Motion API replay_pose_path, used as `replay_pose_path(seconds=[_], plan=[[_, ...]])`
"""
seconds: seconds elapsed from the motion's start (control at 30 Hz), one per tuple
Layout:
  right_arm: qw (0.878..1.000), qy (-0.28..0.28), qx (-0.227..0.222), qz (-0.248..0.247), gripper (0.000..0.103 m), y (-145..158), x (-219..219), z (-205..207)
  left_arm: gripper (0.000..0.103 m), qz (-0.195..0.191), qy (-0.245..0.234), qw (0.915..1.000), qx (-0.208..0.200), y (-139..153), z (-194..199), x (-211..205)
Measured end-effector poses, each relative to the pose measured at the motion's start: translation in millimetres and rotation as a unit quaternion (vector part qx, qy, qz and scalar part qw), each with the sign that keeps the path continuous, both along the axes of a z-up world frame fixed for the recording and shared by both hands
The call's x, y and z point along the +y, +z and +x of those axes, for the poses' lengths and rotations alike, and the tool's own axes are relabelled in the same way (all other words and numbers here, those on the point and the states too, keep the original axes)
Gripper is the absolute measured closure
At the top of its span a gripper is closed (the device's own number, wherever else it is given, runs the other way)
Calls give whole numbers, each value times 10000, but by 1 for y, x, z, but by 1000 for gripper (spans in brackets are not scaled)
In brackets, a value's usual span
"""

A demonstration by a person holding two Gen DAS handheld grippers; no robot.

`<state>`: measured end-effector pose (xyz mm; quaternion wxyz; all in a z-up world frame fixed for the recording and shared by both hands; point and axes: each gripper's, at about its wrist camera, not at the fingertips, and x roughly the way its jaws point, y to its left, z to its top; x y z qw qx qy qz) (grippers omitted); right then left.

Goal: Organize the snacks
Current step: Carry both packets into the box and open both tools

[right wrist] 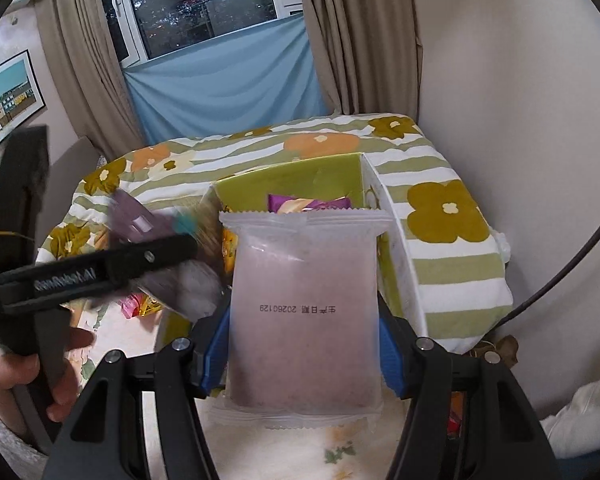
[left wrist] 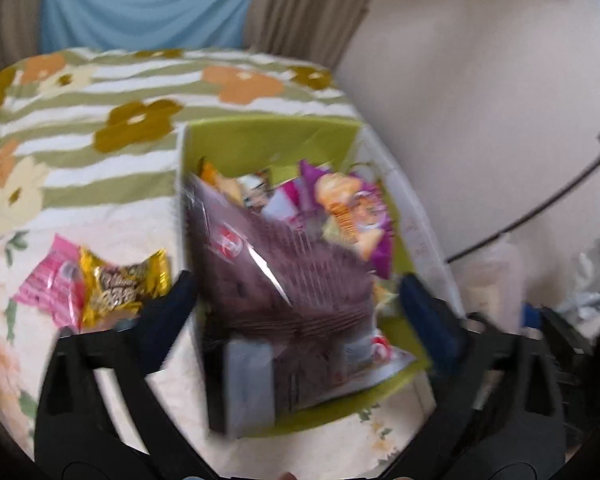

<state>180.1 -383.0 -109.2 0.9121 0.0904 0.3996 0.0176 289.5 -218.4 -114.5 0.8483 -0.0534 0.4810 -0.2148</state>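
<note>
My left gripper (left wrist: pixel 296 304) stands wide open over the green box (left wrist: pixel 268 136), the brown packet (left wrist: pixel 284 280) loose between its fingers and falling in. My right gripper (right wrist: pixel 304 356) holds the pale pink packet (right wrist: pixel 304 304); I should carry it fully over the box before opening. Blur hides where the brown packet lands.

Right gripper (right wrist: pixel 304 344): blue pads clamp a frosted pink snack packet (right wrist: pixel 304 308), upright.
Green box (right wrist: pixel 292 180): behind the packet, on the floral bedspread (right wrist: pixel 452 216).
Left gripper (right wrist: pixel 112 264): at the box's left edge, blurred.
</note>
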Motion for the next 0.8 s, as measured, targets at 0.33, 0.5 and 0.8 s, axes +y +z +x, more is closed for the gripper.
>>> replay_pose_path(seconds=[0.33, 0.5, 0.8], plan=[[9989, 349, 174, 271, 45, -18, -28, 13, 0, 285, 615, 9975, 220, -17, -34, 30], [9978, 470, 293, 376, 45, -28, -33, 31, 0, 362, 785, 9960, 221, -14, -40, 40], [9981, 264, 436, 358, 11, -44, -47, 44, 0, 561, 854, 9946, 169, -17, -44, 41]])
